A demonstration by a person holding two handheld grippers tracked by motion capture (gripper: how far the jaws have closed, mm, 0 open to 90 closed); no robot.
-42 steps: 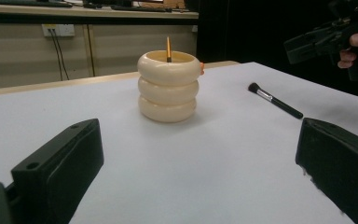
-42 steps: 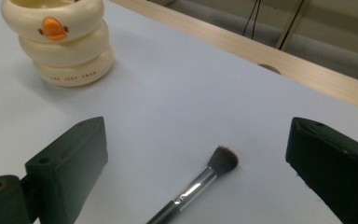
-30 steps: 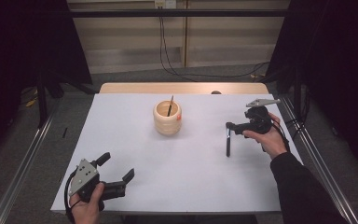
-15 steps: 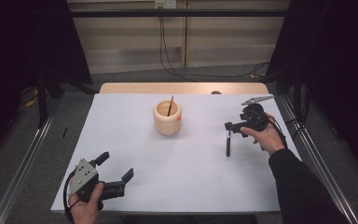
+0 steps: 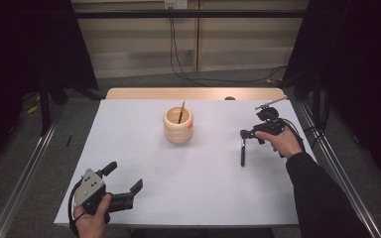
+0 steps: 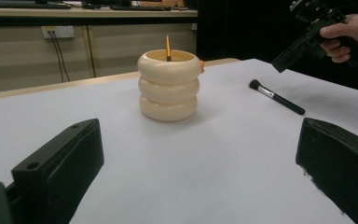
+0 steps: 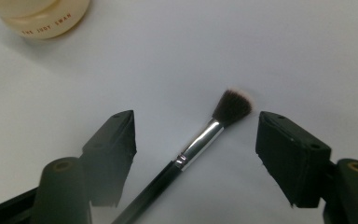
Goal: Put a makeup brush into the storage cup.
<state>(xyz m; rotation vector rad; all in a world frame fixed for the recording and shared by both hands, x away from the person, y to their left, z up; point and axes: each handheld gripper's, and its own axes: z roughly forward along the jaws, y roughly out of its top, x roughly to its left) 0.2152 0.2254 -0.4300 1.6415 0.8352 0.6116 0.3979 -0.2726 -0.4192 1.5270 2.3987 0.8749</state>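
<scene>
1. Right gripper view: the right gripper (image 7: 193,140) has its jaws apart around the makeup brush (image 7: 200,140); they have just been closing, not touching it.
2. The brush lies on the white table (image 5: 203,168), right of the cream holder (image 5: 178,126).
3. The left gripper (image 5: 124,186), near left, has its jaws wide apart.

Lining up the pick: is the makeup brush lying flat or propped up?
Lying flat. The makeup brush rests along the white table, between the right gripper's open, closing jaws, untouched.
</scene>
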